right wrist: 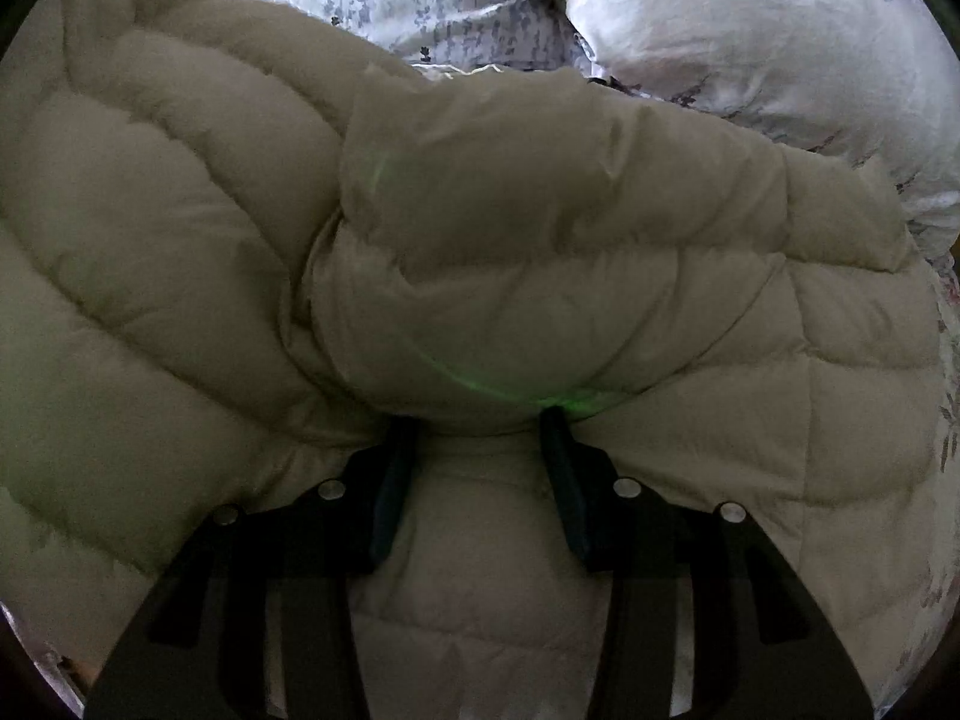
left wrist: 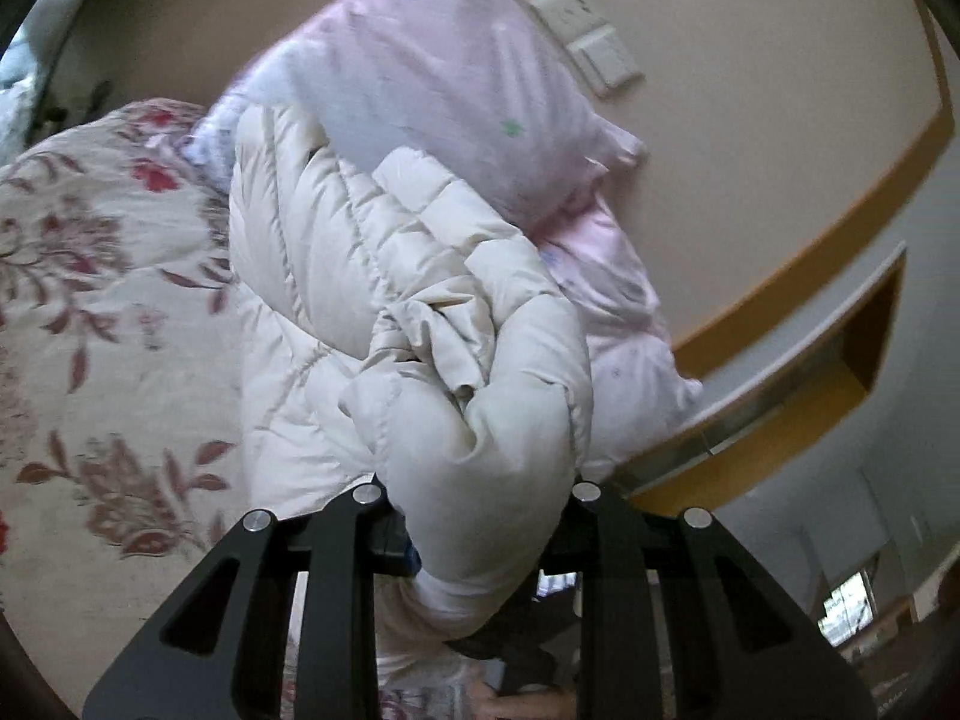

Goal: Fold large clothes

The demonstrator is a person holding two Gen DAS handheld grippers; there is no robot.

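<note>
Left wrist view: the left hand-held gripper (left wrist: 480, 540) is clamped on a bunched fold of the cream puffer jacket (left wrist: 372, 300), which hangs lifted above the floral bedspread (left wrist: 90, 276), in front of a pink pillow (left wrist: 456, 78). Wall switches (left wrist: 585, 36) sit behind. Right wrist view: the right hand-held gripper (right wrist: 480, 420) points steeply down, its fingers (right wrist: 393, 480) part-way apart and pressed into a thick padded fold of the jacket (right wrist: 540, 276) spread on the bed, near pale floral pillows (right wrist: 750, 30).
</note>
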